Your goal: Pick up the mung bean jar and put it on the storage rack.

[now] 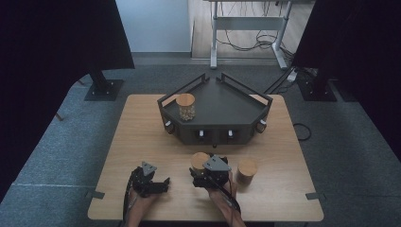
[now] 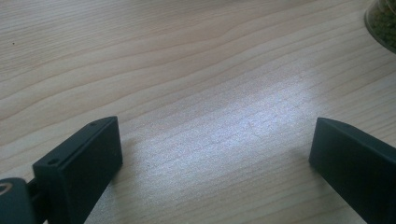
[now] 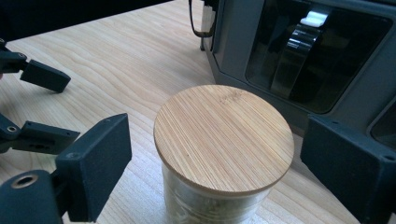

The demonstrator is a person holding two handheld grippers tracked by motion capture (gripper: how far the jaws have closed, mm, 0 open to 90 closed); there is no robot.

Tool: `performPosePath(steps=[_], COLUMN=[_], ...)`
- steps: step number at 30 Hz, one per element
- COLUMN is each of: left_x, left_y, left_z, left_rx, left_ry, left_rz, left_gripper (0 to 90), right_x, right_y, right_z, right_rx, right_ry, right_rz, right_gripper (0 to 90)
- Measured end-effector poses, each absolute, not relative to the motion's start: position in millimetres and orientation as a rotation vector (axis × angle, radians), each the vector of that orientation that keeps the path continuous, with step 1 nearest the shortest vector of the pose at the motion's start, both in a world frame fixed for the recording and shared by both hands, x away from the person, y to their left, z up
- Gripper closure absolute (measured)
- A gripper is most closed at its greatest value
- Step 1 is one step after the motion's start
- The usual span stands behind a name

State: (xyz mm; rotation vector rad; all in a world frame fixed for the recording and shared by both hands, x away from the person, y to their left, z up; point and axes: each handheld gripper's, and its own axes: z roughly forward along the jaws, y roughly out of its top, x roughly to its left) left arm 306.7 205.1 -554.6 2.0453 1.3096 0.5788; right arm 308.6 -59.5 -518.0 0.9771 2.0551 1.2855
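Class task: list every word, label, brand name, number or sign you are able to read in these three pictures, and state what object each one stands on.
No readable text in any view.
Round bamboo lid of the glass jar between the right gripper jaws: a faint mark near its far edge, too blurred to read.
Dark grey angular tray unit: small white knobs on its front, no legible labels.
Light wooden table: bare grain.

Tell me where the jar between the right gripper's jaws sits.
In the high view the jar stands on the table's near half, before the dark tray, left of another jar.
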Motion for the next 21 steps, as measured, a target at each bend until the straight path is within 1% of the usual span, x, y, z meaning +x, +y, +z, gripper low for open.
performPosePath(steps=[13,17,19,21], left_x=[306.7,306.7,306.7,306.7], left_y=[205.0,205.0,205.0,205.0], left_z=[-554.6,-554.6,-554.6,-554.6], left_rx=[2.046,2.045,2.045,2.045], left_ry=[1.309,1.309,1.309,1.309], left_rz=[0.578,0.578,0.578,0.578], left_gripper=[2.2,2.2,2.2,2.2], right_x=[314.0,314.8,314.7,314.9], right_y=[-59.8,-58.1,-57.7,-58.6], right_z=[-524.0,-524.5,-524.5,-524.0], right_rx=[1.001,0.999,1.004,1.017], right_ry=[2.072,2.081,2.074,2.076], right_rz=[1.276,1.27,1.255,1.258], right_gripper=[15.0,18.6,22.6,22.9])
